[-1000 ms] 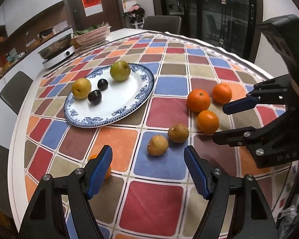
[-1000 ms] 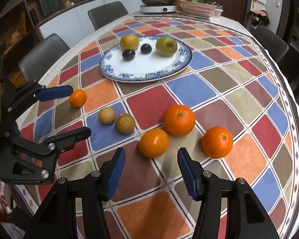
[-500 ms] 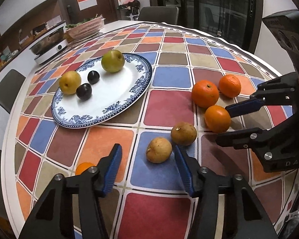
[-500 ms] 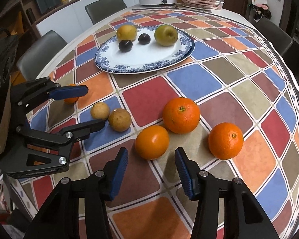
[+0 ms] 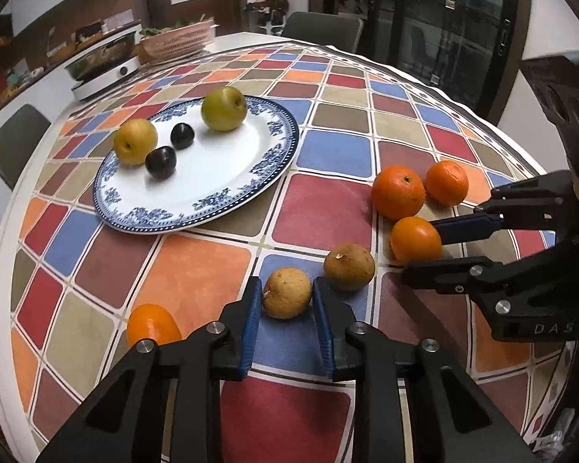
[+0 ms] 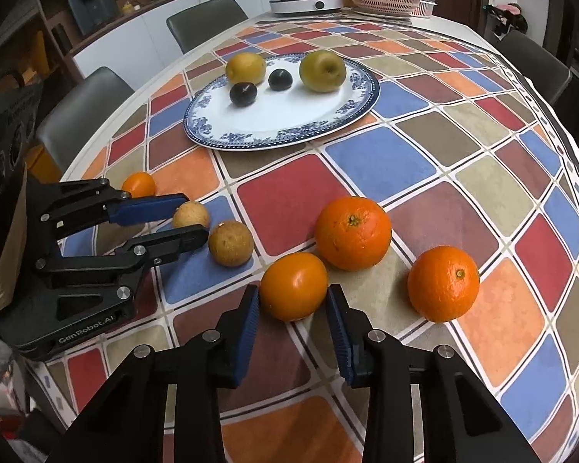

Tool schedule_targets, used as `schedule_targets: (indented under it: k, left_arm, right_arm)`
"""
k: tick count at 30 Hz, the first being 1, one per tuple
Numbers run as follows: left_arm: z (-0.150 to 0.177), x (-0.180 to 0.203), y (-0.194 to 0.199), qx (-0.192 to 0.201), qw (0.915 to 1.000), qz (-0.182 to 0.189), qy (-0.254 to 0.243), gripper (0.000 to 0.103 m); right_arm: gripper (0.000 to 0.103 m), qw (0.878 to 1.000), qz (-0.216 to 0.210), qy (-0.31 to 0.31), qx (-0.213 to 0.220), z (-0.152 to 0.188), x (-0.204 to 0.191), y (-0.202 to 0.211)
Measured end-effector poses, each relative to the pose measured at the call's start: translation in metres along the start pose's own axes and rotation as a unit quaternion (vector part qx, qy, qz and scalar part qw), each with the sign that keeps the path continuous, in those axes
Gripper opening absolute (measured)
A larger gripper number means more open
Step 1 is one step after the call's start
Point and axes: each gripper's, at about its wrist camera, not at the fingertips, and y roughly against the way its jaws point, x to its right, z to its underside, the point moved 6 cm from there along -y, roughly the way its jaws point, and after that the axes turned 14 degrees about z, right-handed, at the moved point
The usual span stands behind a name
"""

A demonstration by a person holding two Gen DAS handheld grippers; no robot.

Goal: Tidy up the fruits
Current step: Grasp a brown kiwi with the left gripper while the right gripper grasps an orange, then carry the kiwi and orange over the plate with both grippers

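Both grippers just closed in short of the plate [image 5: 197, 208]: left gripper [image 5: 285, 305] brackets the tan fruit [image 5: 286, 298], right gripper [image 6: 292, 301] the smooth orange [image 6: 293, 286], jaws narrowed, probably not yet clamped.

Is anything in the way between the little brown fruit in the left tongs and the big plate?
Nothing visible blocks it. The left tongs bracket the small tan round fruit, and only bare checkered tablecloth lies between it and the blue-and-white patterned plate, whose near part is bare.
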Motion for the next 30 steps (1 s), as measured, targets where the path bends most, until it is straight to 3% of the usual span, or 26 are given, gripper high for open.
schedule_targets:
  k: [17,30]
  left_arm:
    - [-0.003,0.011,0.030,0.028,0.9986,-0.024,0.038,0.027]
    - [-0.036,0.004,0.067,0.073,0.9953,-0.047,0.042,0.027]
  right_arm:
    - [0.035,0.999,-0.015,0.003,0.050,-0.004,0.000,0.028]
    - [0.035,0.995,-0.017,0.031,0.097,-0.043,0.000,0.055]
